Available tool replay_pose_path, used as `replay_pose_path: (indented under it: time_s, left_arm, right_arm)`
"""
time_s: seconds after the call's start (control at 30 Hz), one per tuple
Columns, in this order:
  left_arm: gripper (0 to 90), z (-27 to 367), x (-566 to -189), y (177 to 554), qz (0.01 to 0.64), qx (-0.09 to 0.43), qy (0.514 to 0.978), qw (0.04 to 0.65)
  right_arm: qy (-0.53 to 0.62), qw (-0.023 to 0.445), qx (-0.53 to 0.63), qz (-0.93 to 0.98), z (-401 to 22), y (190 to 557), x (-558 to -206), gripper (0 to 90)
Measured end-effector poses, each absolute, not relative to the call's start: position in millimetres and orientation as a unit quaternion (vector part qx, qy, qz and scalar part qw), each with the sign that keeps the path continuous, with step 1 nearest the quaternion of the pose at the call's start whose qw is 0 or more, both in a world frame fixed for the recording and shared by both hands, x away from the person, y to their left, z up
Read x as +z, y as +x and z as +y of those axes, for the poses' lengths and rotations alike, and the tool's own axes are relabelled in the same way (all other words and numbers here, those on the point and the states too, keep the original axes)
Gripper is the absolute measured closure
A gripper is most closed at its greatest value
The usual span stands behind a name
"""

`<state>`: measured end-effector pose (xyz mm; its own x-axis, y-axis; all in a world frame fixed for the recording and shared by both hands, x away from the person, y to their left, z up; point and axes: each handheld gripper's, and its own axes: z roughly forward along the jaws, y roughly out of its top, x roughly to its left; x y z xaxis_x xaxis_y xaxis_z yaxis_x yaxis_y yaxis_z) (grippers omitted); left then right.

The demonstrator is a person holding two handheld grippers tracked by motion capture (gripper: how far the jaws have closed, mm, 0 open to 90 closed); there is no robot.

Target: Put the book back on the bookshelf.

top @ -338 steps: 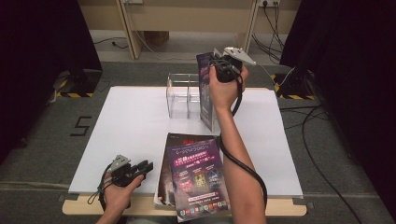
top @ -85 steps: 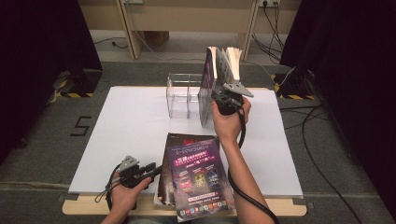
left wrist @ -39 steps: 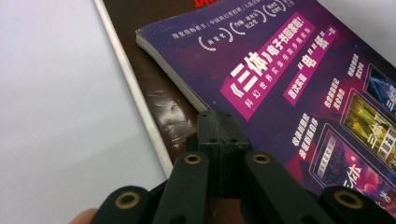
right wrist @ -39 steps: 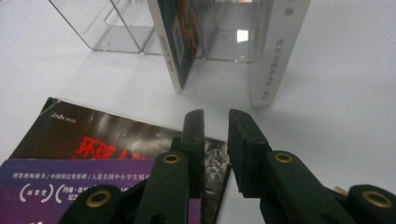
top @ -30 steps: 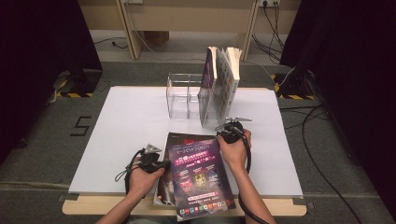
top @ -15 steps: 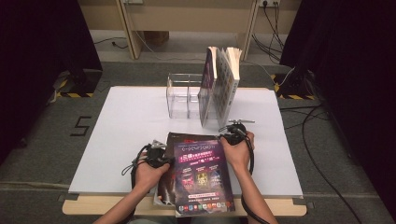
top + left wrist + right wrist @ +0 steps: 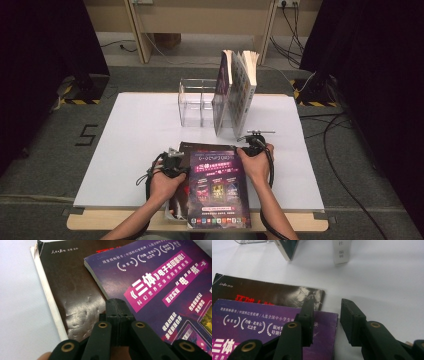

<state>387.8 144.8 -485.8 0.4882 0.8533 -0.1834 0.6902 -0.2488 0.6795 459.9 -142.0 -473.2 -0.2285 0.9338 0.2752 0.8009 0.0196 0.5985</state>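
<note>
White table [image 7: 140, 130], purple book [image 7: 220, 185]

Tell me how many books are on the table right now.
4. Two stand upright beside the clear holder: a purple book and a white-covered book. Two lie stacked at the near edge: a purple magazine on a dark-covered book. More may hide underneath.

A glossy purple paperback [image 7: 217, 186] lies on a dark book [image 7: 75, 300] with a creased, shiny paper cover. Behind the paperback stands a clear plastic holder [image 7: 196, 102]. The desk [image 7: 135, 130] is matt white.
</note>
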Motion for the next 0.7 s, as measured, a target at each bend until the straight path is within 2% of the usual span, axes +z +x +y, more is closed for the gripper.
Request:
replay_pose_path:
  time_s: [0.47, 0.6, 0.7]
  left_arm:
    - [87.9, 143.4, -485.8, 388.3, 0.495, 0.114, 0.78, 0.365]
    - [82.4, 149.1, -484.9, 386.5, 0.497, 0.108, 0.777, 0.371]
    - [81.5, 153.1, -481.5, 379.9, 0.495, 0.109, 0.773, 0.381]
  right_arm:
    - [0.624, 0.085, 0.335, 0.701, -140.6, 460.0, -473.8, 61.4]
    - [0.617, 0.086, 0.341, 0.704, -142.8, 460.5, -475.6, 61.0]
    - [0.615, 0.085, 0.341, 0.706, -143.8, 461.2, -476.2, 60.6]
